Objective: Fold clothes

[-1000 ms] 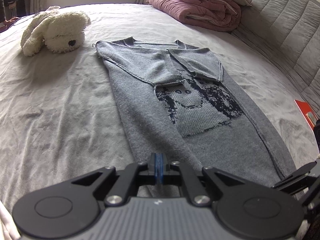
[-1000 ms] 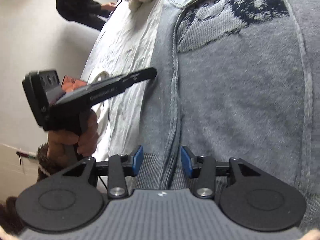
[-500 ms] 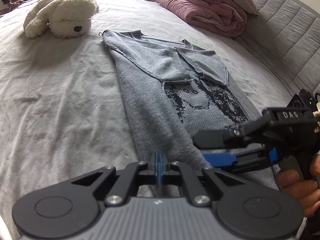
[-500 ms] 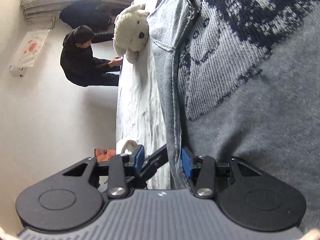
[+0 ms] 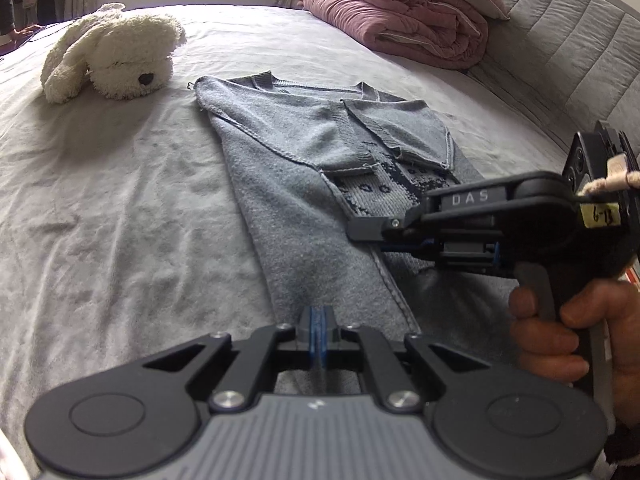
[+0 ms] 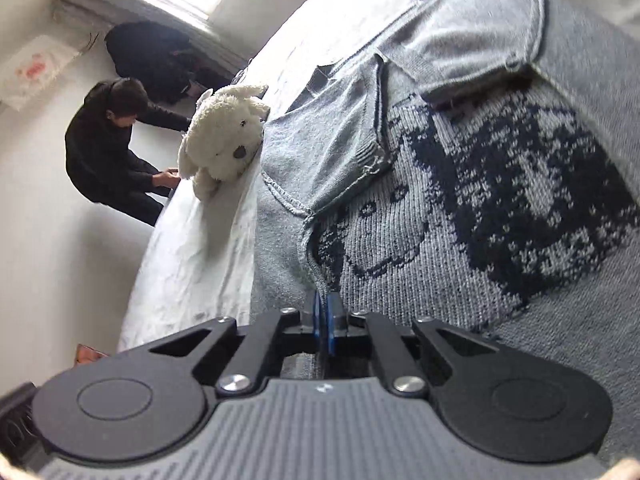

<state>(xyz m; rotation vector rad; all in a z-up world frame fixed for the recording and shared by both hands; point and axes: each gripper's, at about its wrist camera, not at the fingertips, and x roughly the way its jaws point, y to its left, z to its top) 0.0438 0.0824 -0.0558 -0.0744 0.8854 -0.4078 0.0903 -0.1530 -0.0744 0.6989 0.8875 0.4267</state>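
A grey knit sweater (image 5: 304, 184) with a dark pattern on its chest lies flat on the bed, both sleeves folded across it. My left gripper (image 5: 318, 336) is shut on the sweater's near hem, blue pads pressed together. In the left wrist view my right gripper (image 5: 384, 242) comes in from the right, low over the sweater's middle, held by a hand (image 5: 560, 332). The right wrist view shows the right gripper (image 6: 324, 320) shut on a folded edge of the sweater (image 6: 440, 240) just below the left sleeve cuff.
A white plush dog (image 5: 112, 52) lies at the far left of the grey bed sheet (image 5: 120, 200). A rolled pink quilt (image 5: 400, 32) rests against the padded headboard (image 5: 560, 40). A person in black (image 6: 108, 144) crouches beside the bed's far side.
My right gripper moved up over the sweater from its lower edge and went from open to shut on a fold. My left gripper stayed shut on the hem and advanced slightly.
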